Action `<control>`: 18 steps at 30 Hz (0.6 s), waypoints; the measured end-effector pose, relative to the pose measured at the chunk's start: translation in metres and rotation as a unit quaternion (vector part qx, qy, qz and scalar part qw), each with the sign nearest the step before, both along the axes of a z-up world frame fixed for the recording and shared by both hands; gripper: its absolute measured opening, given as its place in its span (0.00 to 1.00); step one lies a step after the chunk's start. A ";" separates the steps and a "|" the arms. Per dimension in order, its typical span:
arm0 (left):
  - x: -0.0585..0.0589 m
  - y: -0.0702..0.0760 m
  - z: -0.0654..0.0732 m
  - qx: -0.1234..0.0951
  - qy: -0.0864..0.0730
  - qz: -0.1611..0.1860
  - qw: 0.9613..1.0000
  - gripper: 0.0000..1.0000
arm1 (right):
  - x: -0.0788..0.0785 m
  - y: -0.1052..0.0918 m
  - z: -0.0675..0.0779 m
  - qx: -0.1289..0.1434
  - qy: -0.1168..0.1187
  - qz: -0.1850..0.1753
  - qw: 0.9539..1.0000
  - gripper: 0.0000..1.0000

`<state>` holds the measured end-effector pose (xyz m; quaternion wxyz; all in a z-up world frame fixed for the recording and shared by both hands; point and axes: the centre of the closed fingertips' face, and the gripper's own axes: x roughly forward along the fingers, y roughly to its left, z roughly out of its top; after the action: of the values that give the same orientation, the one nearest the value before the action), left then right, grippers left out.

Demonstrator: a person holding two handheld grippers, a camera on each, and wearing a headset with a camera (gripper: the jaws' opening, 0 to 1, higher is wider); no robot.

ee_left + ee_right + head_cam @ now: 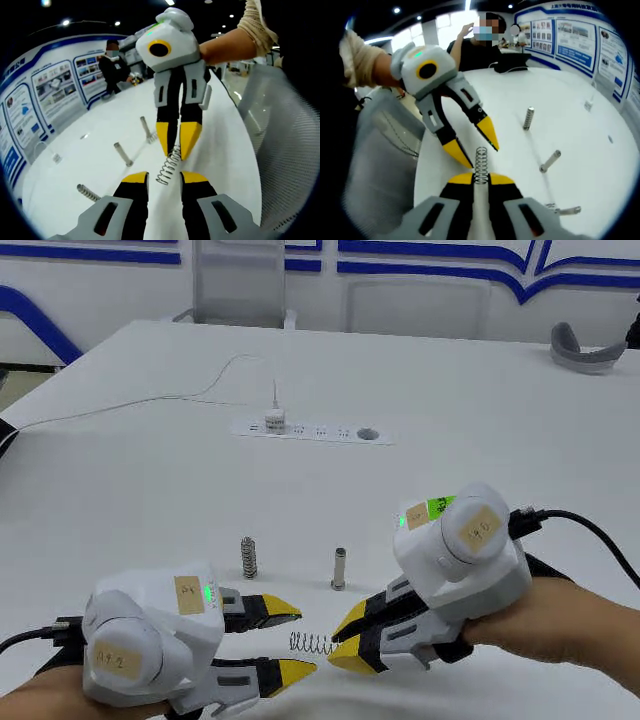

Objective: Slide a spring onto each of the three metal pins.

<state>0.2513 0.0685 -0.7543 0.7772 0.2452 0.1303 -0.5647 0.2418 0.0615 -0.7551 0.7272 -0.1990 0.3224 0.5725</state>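
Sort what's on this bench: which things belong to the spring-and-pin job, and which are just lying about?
Job:
- spring, gripped by the right gripper
- left gripper, open
- pin with a spring on it
- bare pin
- third pin

Lying about:
- power strip
- white plug and cable
- grey curved object

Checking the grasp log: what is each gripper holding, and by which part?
The right gripper pinches the spring by one end, between its yellow tips. The left gripper is open, holding nothing.
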 end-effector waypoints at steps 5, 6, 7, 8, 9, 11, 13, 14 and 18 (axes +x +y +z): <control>-0.003 -0.003 -0.001 0.005 -0.009 -0.013 1.000 0.18 | -0.002 -0.002 0.000 -0.008 0.010 0.001 1.000 0.12; -0.004 -0.004 -0.001 0.006 -0.010 -0.015 1.000 0.17 | -0.003 -0.002 0.000 -0.009 0.013 0.001 1.000 0.12; -0.004 -0.005 -0.001 0.008 -0.014 -0.017 1.000 0.17 | -0.004 -0.002 0.001 -0.009 0.016 0.002 1.000 0.12; -0.004 -0.005 -0.002 0.010 -0.016 -0.019 1.000 0.16 | -0.004 -0.002 0.001 -0.010 0.018 0.002 1.000 0.12; -0.004 -0.006 -0.002 0.012 -0.018 -0.021 1.000 0.15 | -0.005 -0.002 0.002 -0.013 0.019 0.003 1.000 0.12; -0.005 -0.006 -0.002 0.014 -0.020 -0.023 0.999 0.14 | -0.006 -0.002 0.003 -0.014 0.021 0.004 1.000 0.12; -0.005 -0.007 -0.002 0.014 -0.020 -0.025 0.999 0.14 | -0.006 -0.002 0.008 -0.013 0.020 0.004 1.000 0.12; -0.005 -0.007 -0.002 0.016 -0.021 -0.025 0.999 0.13 | -0.005 -0.002 0.011 -0.010 0.020 0.003 1.000 0.12; -0.005 -0.008 0.000 0.006 -0.014 -0.022 1.000 0.11 | -0.003 0.002 0.025 0.006 0.013 -0.001 1.000 0.12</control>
<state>0.2462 0.0609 -0.7546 0.7648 0.2607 0.1177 -0.5773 0.2386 0.0632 -0.7305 0.7249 -0.1866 0.3282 0.5762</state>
